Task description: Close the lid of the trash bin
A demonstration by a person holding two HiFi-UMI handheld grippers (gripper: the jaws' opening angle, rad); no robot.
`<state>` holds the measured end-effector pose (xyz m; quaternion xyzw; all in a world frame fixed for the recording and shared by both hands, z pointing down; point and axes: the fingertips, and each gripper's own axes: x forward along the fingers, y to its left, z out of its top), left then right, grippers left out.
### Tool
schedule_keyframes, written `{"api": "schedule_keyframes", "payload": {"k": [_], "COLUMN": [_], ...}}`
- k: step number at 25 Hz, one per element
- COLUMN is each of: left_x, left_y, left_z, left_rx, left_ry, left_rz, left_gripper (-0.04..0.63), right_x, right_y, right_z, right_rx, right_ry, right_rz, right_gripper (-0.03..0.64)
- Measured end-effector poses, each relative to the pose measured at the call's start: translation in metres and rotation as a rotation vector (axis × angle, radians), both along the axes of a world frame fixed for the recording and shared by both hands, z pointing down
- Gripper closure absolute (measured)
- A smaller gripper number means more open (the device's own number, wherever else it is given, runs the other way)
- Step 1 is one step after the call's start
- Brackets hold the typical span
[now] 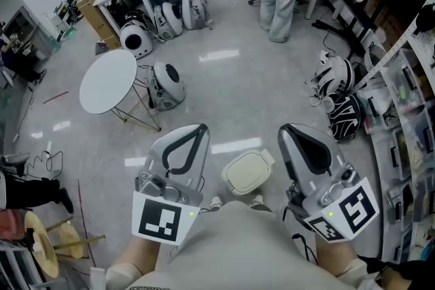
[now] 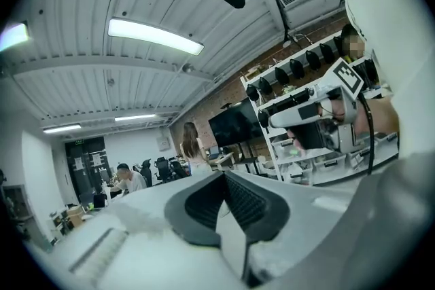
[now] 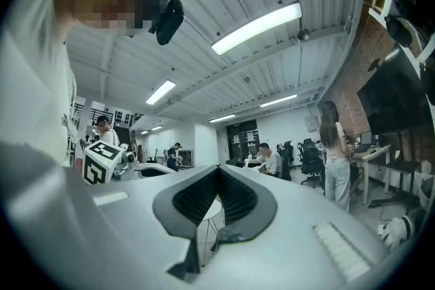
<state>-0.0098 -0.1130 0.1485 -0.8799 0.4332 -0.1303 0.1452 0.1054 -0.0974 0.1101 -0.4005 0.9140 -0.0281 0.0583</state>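
Left tongs (image 1: 200, 128) and right tongs (image 1: 285, 129): both pinched together, nothing between them. I hold them raised at chest, well above floor (image 1: 231, 92). Trash bin (image 1: 247, 172) stands on floor just ahead of me, between the two tongs in head view. Its lid (image 1: 246, 169) looks down flat.

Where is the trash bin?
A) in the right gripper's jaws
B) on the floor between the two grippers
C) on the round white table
B: in the head view the trash bin stands on the floor, between the left gripper and the right gripper, touched by neither.
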Motion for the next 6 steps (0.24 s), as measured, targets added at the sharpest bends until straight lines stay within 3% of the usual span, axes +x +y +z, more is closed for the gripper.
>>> {"api": "schedule_keyframes", "payload": {"k": [6], "left_x": [0.0028], "left_y": [-0.0024], "left_z": [-0.0069], "left_rx": [-0.048], "left_ry": [0.048], "left_rz": [-0.002], "left_gripper": [0.594], "right_x": [0.0047], "right_y": [-0.0074], "right_z": [-0.005], "right_rx": [0.0], "right_ry": [0.021], "right_rz": [-0.007], "right_gripper": [0.614]}}
